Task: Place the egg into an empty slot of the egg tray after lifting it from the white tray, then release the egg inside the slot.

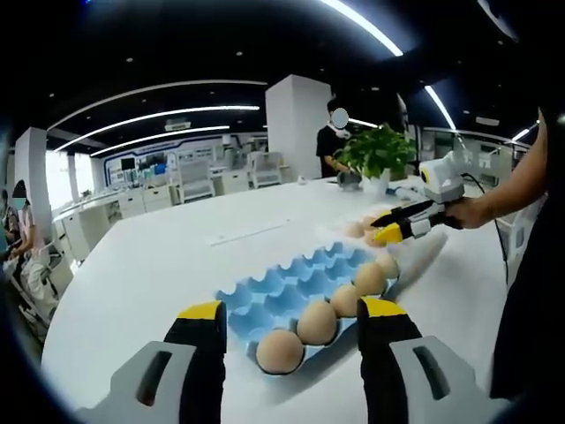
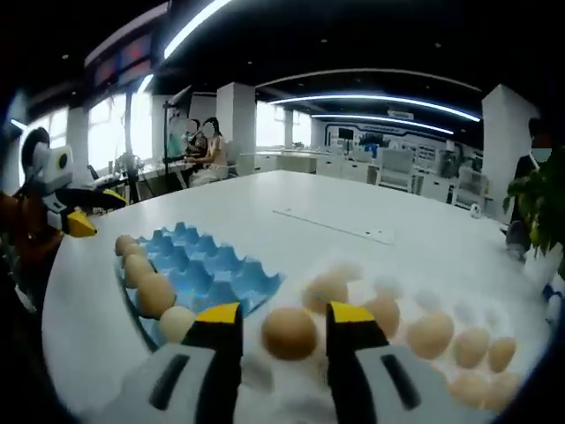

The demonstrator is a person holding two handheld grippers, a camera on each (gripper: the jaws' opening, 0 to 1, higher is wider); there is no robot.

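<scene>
Looking along the right gripper (image 2: pixel 282 329), you can see an egg (image 2: pixel 289 333) sitting right between its yellow-tipped jaws. The jaws are narrow and seem to flank it closely, but I can't tell whether they're actually pinching it or if it just lies on the white tray (image 2: pixel 415 371) underneath. The rest of that white tray, with more brown eggs on it, spreads away from the blue egg tray (image 2: pixel 207 269), which lies just beside it on the big white table (image 2: pixel 353 212).

The blue egg tray has one row filled along the edge nearest the left gripper (image 1: pixel 291 327); in the left gripper view that's a line of eggs (image 1: pixel 318 320) running along the tray's near side, and the slots (image 1: pixel 282 283) behind them are bare blue.

The left gripper hovers just short of the blue tray with its jaws spread wide, gripping nothing. From there you also see the right gripper over the far end of the blue tray, held by a person's hand (image 1: pixel 468 212).

Beyond the blue tray, a potted plant (image 1: pixel 378 155) stands on the table, with a person in dark clothes (image 1: pixel 334 141) behind it.
</scene>
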